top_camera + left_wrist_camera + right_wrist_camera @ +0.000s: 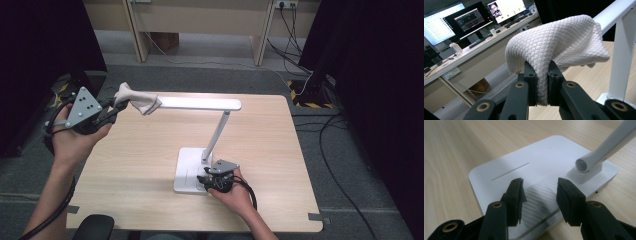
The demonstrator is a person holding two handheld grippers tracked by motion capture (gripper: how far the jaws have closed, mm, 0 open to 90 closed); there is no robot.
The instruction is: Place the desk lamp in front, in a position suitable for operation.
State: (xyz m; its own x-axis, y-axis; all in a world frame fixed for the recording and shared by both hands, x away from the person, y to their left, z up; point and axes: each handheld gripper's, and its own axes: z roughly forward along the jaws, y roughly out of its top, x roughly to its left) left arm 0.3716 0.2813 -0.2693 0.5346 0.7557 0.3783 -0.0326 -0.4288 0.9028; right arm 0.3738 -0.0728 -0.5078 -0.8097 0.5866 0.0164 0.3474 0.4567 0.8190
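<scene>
While the left gripper (pixel 541 75) squeezes a white cloth (pixel 559 42) against the end of the lamp's bar (pixel 200 103), the right gripper (pixel 540 192) rests on the lamp base (pixel 524 162), jaws apart, nothing between them.

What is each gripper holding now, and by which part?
Left gripper pinches a bunched fold of the white quilted cloth. Right gripper stands open over the white lamp base, holding nothing.

Getting even overhead light on the table (pixel 150 150), with soft shadows falling beside the lamp base (pixel 189 172). Going near-black at both side edges of the high view. Blowing out slightly on the monitors (pixel 454 22), sitting soft and out of focus. Blurring a little on the nearest jaw parts in both gripper views.
</scene>
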